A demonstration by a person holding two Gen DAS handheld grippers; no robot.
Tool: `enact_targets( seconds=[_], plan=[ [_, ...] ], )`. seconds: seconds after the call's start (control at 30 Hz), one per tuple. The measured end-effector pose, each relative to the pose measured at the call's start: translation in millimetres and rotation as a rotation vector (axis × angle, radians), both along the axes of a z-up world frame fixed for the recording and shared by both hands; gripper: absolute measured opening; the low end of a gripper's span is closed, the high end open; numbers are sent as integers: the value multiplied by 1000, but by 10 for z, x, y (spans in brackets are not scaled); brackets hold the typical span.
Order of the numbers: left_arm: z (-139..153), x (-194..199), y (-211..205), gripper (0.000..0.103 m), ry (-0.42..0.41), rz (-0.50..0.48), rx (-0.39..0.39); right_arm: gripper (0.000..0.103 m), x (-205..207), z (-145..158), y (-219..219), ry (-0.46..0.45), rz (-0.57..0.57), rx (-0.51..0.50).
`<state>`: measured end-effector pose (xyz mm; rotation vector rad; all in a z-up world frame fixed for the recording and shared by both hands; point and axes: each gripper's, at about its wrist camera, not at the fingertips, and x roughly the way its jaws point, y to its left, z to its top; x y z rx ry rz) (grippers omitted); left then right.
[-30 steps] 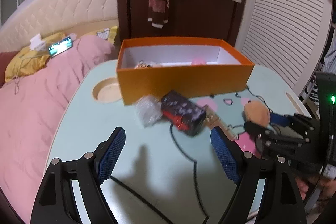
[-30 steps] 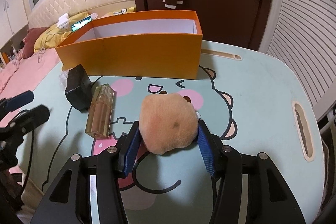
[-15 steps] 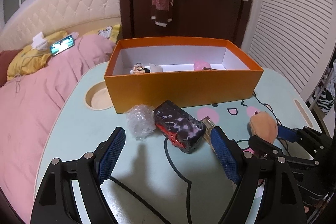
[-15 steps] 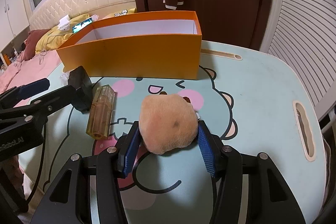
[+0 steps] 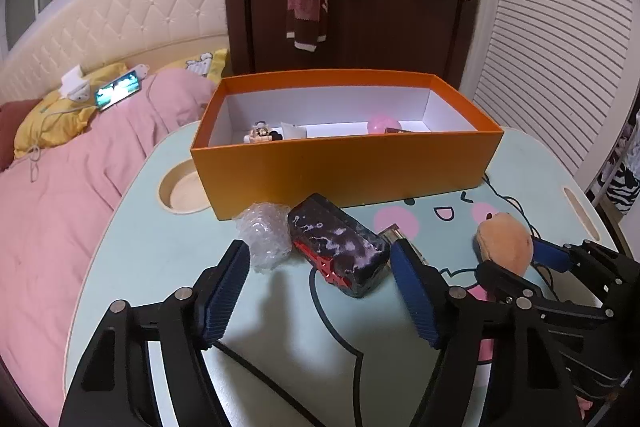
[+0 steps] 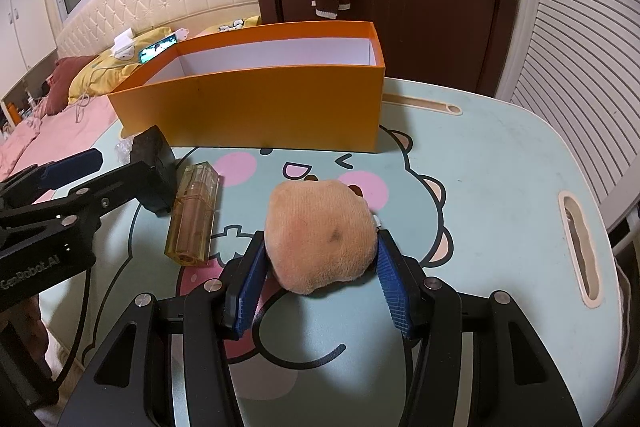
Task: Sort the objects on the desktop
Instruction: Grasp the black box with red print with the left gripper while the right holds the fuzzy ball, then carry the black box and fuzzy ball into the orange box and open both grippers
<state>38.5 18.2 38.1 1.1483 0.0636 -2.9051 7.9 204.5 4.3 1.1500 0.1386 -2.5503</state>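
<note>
Your right gripper clamps the tan plush at lower centre, while your left gripper is closing around the dark pouch mid-frame, pads not touching it.

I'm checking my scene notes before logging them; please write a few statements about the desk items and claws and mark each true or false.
1. The right claw grips the tan plush toy. True.
2. The open orange cardboard box is empty. False: a pink ball and small items lie inside.
3. The dark marbled rectangular case sits between the left claw's closing jaws, not yet pinched. True.
4. The clear amber bottle stands upright. False: it lies on its side on the pale green cartoon table.
5. The crumpled bubble wrap lies in the box. False: it is on the table, in front of the box.
</note>
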Motion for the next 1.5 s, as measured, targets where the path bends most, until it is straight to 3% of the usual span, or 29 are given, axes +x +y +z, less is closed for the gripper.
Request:
enact_targets(
  seconds=[0.1,0.47,0.5,0.6,0.93,1.27,1.5],
  plan=[
    [-23,-53,28,57,-17,-9,-5,55,3,-1,5,0,0,-2],
    [-24,-229,75,57,-31,8,4,55,10,-3,15,0,0,-8],
    [-48,-246,75,54,-42,6,7,55,11,-3,14,0,0,-8],
    [-122,-298,75,26,-77,-1,17,55,13,-4,16,0,0,-10],
    [85,95,-75,26,-3,-65,94,54,15,2,23,-1,0,-15],
    [370,221,-345,26,63,-22,86,49,-2,54,-20,-22,34,-37],
    [523,96,-416,26,111,-26,95,49,-44,397,-51,57,52,-73]
  ],
)
